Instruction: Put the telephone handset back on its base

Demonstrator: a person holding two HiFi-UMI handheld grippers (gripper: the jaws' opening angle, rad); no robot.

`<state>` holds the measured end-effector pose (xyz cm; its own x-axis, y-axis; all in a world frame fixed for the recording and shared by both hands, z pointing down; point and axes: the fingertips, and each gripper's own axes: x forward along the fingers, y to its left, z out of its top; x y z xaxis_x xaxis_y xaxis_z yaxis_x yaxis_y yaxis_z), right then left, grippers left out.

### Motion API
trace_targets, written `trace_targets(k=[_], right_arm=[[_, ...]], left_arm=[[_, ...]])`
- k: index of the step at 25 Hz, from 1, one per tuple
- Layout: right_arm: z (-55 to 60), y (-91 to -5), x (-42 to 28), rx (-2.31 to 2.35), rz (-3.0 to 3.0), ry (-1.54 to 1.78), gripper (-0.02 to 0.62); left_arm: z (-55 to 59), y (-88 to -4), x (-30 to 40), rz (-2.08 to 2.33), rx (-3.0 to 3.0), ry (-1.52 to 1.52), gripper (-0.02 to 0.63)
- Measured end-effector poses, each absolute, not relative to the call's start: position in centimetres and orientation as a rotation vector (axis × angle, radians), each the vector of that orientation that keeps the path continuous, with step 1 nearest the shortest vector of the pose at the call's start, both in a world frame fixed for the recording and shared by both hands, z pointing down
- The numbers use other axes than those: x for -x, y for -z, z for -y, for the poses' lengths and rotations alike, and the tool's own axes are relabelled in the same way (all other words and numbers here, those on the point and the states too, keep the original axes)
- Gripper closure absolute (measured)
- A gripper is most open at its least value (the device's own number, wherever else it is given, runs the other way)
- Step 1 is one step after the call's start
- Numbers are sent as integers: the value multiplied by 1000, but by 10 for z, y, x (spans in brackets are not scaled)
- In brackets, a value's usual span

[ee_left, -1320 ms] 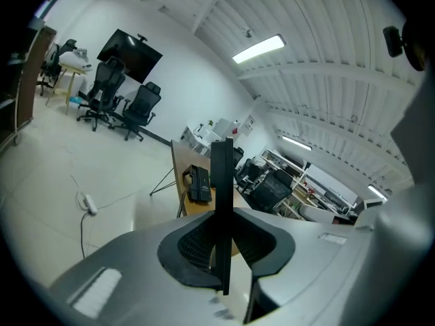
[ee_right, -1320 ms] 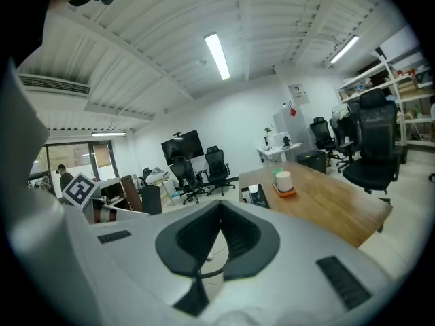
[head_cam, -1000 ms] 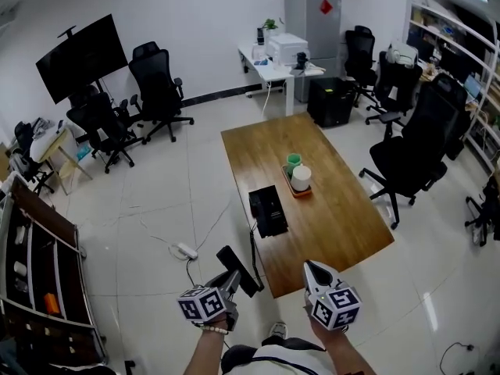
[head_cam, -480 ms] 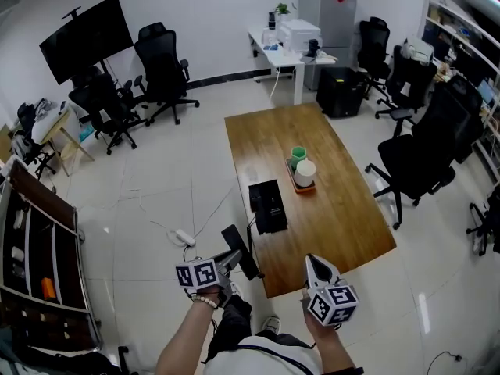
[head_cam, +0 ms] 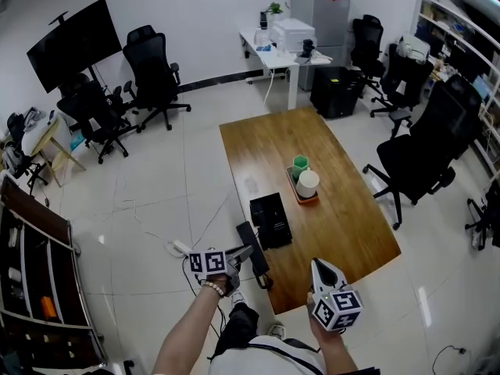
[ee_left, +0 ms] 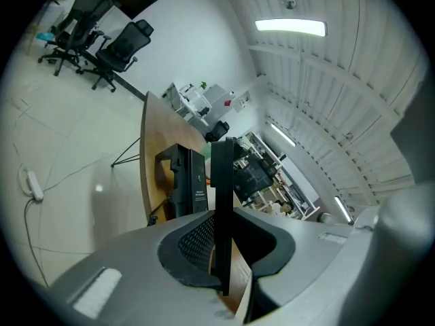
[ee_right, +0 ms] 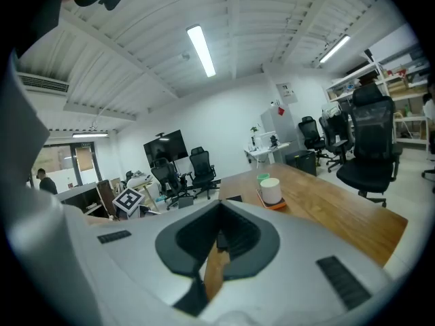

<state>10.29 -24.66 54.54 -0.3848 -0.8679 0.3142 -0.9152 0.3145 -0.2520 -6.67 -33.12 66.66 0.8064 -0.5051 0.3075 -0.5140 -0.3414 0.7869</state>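
The black telephone base lies on the wooden table near its left edge, and it shows in the left gripper view as a dark block. My left gripper hovers at the table's near left corner, just short of the base. It is shut on the black handset, which stands edge-on between the jaws. My right gripper hangs over the table's near edge with its jaws together and nothing in them. The table top shows beyond its jaws.
An orange tray with a green cup and a white cup sits mid-table beyond the base. A power strip and cables lie on the floor to the left. Black office chairs stand right of the table, others at the back left.
My left gripper has carried the handset forward and to the right, from off the table's corner to close by the base. The right gripper has barely moved.
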Motion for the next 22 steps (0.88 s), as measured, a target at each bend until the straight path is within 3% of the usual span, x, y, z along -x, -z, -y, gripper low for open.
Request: trace_targets(k=[22], right_arm=[[314,-574,-87,-1756,2315,-651,594]], left_arm=[[429,-721,34,491,-1982,-16,533]])
